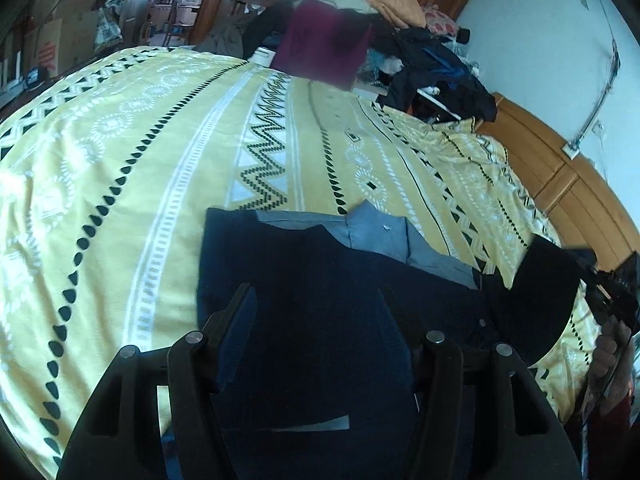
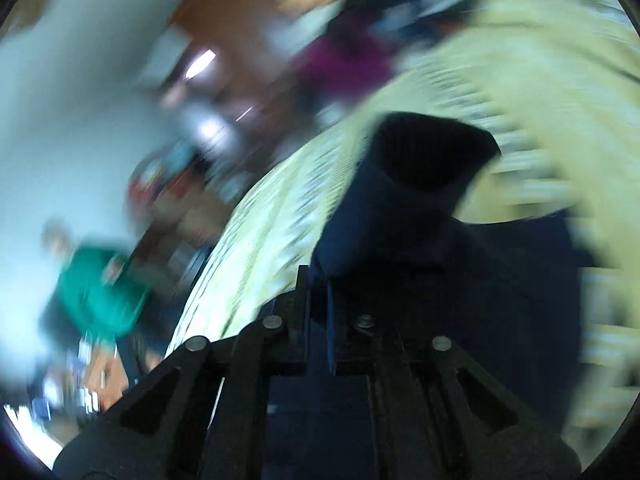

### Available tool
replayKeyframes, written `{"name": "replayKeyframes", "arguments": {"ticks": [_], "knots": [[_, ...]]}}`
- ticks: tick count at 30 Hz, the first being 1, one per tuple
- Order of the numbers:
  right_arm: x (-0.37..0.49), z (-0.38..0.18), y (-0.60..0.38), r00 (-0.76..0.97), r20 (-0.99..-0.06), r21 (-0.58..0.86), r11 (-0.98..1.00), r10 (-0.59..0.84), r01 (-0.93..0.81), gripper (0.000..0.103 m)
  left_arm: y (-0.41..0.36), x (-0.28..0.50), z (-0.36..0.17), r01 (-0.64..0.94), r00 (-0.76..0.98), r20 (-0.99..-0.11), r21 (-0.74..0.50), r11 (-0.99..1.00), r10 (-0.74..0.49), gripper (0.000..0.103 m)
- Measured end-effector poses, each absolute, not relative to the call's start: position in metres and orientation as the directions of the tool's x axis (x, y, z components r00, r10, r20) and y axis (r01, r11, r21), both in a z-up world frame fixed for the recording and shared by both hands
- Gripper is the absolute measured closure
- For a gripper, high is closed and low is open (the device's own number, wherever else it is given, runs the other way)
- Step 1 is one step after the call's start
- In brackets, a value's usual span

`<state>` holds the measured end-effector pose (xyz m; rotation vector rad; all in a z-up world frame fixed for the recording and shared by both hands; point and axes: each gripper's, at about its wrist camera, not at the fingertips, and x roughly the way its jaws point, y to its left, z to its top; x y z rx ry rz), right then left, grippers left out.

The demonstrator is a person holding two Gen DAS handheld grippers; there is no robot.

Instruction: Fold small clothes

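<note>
One dark blue jumper (image 1: 320, 320) is what I'm working, lying on the bed (image 1: 160, 152), on its yellow patterned cover, with a lighter blue shirt collar (image 1: 376, 232) showing at its neck. My left gripper (image 1: 316, 300) hangs just over the jumper's body, fingers (image 1: 236, 312) spread wide with nothing between them, dark knit showing through the gap.

My right gripper (image 2: 316, 280) is swinging fast; that whole view is smeared. Its fingers look drawn nearly together with a strip of blue cloth pinched between them, and the sleeve (image 2: 408, 192) stands up beyond them with its cuff gaping open. In the left view I catch the same sleeve (image 1: 536, 296) lifted off the jumper's right side, with the hand (image 1: 612, 344) behind it.

I read this as the sleeve fold. To do it well, I'd carry the sleeve across the jumper's chest in one flat arc, slow down before laying it, and put the left fingers down on the jumper's shoulder so the body doesn't drag sideways on the cover. Let go only once the cuff lies flat, or it will bunch.

Counting now: one jumper, one shirt collar inside it, one sleeve in the air; the other sleeve I can't make out. Two grippers, one hand in view. Beyond the jumper, at the far edge of the bed, one heap of clothes (image 1: 432, 60), too tangled to count, and one maroon piece (image 1: 324, 44) beside it.
</note>
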<state>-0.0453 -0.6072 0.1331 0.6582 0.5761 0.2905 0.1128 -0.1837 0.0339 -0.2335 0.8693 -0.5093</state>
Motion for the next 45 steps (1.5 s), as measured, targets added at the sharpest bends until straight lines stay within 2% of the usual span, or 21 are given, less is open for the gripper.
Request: {"name": "replayKeyframes", "arguments": {"ticks": [2, 4, 6, 8, 9, 11, 17, 19, 24, 29, 30, 32, 35, 38, 41, 43, 45], "knots": [[-0.003, 0.109, -0.542, 0.731, -0.418, 0.651, 0.739, 0.539, -0.173, 0.084, -0.168, 0.107, 0.036, 0.305, 0.546, -0.657, -0.421, 0.854, -0.519, 0.04], [0.025, 0.074, -0.496, 0.657, -0.5, 0.628, 0.759, 0.564, -0.174, 0.072, -0.154, 0.104, 0.033, 0.29, 0.544, -0.655, -0.439, 0.85, -0.524, 0.038], [0.03, 0.043, -0.473, 0.604, -0.595, 0.596, 0.795, 0.53, -0.11, 0.072, -0.146, 0.101, 0.026, 0.28, 0.526, -0.671, -0.442, 0.852, -0.522, 0.038], [0.004, 0.032, -0.484, 0.603, -0.548, 0.675, 0.732, 0.58, -0.091, 0.072, -0.142, 0.099, 0.017, 0.275, 0.5, -0.686, -0.453, 0.848, -0.528, 0.038], [-0.012, 0.032, -0.492, 0.614, -0.548, 0.668, 0.739, 0.569, -0.088, 0.072, -0.142, 0.098, 0.012, 0.275, 0.489, -0.69, -0.458, 0.845, -0.534, 0.038], [-0.048, 0.028, -0.515, 0.628, -0.58, 0.638, 0.769, 0.519, -0.046, 0.067, -0.145, 0.098, 0.002, 0.28, 0.466, -0.689, -0.481, 0.831, -0.556, 0.038], [-0.093, 0.015, -0.576, 0.636, -0.651, 0.608, 0.787, 0.415, 0.108, 0.064, -0.19, 0.107, -0.026, 0.308, 0.394, -0.673, -0.545, 0.78, -0.626, 0.038], [-0.094, 0.014, -0.587, 0.637, -0.659, 0.608, 0.782, 0.4, 0.139, 0.06, -0.205, 0.12, -0.03, 0.304, 0.402, -0.686, -0.525, 0.795, -0.606, 0.038], [-0.102, 0.012, -0.605, 0.657, -0.65, 0.625, 0.76, 0.383, 0.176, 0.06, -0.233, 0.157, -0.05, 0.219, 0.404, -0.756, -0.467, 0.857, -0.515, 0.038], [-0.136, 0.006, -0.631, 0.656, -0.68, 0.584, 0.782, 0.327, 0.216, 0.059, -0.239, 0.174, -0.065, 0.142, 0.431, -0.753, -0.488, 0.861, -0.498, 0.039], [-0.144, -0.001, -0.637, 0.65, -0.691, 0.58, 0.78, 0.317, 0.236, 0.059, -0.243, 0.176, -0.066, 0.142, 0.432, -0.747, -0.497, 0.856, -0.506, 0.04], [-0.155, -0.011, -0.645, 0.638, -0.707, 0.582, 0.763, 0.304, 0.281, 0.059, -0.248, 0.18, -0.068, 0.15, 0.431, -0.738, -0.508, 0.848, -0.519, 0.071], [-0.168, -0.018, -0.65, 0.64, -0.704, 0.594, 0.748, 0.306, 0.296, 0.061, -0.246, 0.183, -0.067, 0.154, 0.449, -0.71, -0.536, 0.83, -0.542, 0.09], [-0.165, -0.013, -0.649, 0.643, -0.706, 0.575, 0.77, 0.296, 0.276, 0.059, -0.238, 0.17, -0.045, 0.194, 0.5, -0.649, -0.561, 0.805, -0.573, 0.093], [-0.162, -0.005, -0.656, 0.668, -0.704, 0.538, 0.796, 0.242, 0.278, 0.059, -0.224, 0.134, -0.008, 0.293, 0.575, -0.544, -0.56, 0.775, -0.611, 0.093], [-0.157, -0.009, -0.663, 0.661, -0.714, 0.533, 0.79, 0.229, 0.302, 0.059, -0.218, 0.128, -0.018, 0.281, 0.564, -0.573, -0.544, 0.79, -0.595, 0.093], [-0.149, -0.01, -0.662, 0.658, -0.714, 0.537, 0.791, 0.24, 0.295, 0.059, -0.213, 0.145, -0.067, 0.173, 0.43, -0.679, -0.585, 0.792, -0.595, 0.094]]}}
